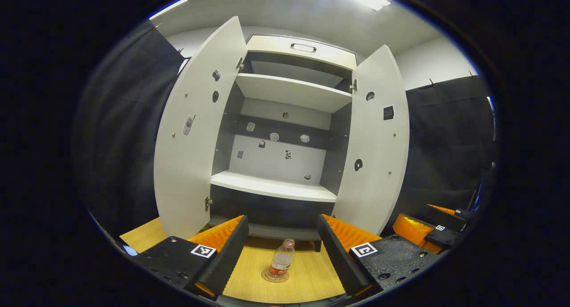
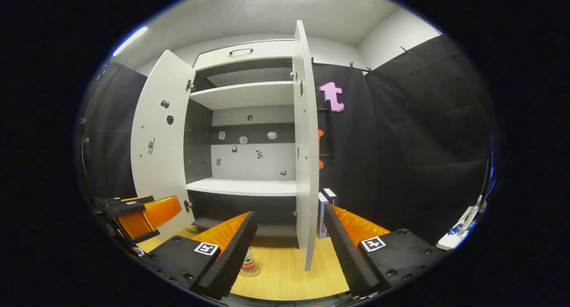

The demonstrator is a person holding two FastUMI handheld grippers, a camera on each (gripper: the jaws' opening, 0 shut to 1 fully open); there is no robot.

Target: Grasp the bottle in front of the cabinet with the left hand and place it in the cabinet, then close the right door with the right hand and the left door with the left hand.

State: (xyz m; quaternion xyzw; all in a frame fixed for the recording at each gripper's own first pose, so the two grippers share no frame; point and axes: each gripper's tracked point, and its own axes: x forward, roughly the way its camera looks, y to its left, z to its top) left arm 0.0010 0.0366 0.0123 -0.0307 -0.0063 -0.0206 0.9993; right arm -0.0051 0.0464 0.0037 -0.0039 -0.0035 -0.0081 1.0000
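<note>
In the left gripper view the bottle stood upright on a round coaster on the wooden floor, just in front of the cabinet. The left gripper hung above it with fingers spread wide, holding nothing. Both doors stood open: the left door and the right door flanked white shelves. In the right gripper view the right gripper also had its fingers wide apart and empty, the right door's edge standing directly ahead between them. Small boxes sat by the black cloth wall beyond that door.
</note>
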